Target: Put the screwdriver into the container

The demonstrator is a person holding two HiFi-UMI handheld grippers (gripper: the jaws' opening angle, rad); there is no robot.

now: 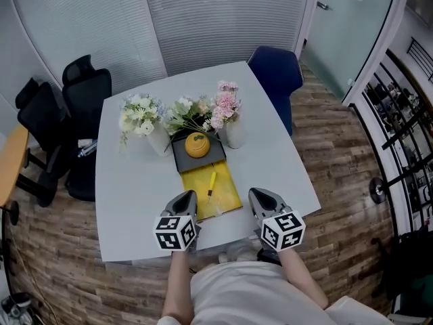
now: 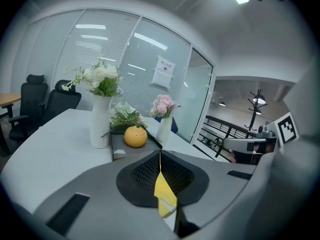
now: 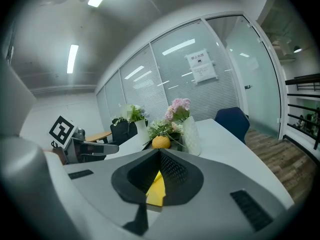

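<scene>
I have the left gripper (image 1: 189,196) and the right gripper (image 1: 256,195) over the near edge of the white table (image 1: 135,195), one on either side of a yellow rectangular mat (image 1: 228,196). In each gripper view the jaws meet at their tips with nothing between them. The yellow-handled screwdriver (image 1: 211,181) lies on the mat, between the two grippers and apart from both. Just beyond the mat, toward the table's middle, sits the dark grey square container (image 1: 183,162), holding a round orange object (image 1: 197,145).
</scene>
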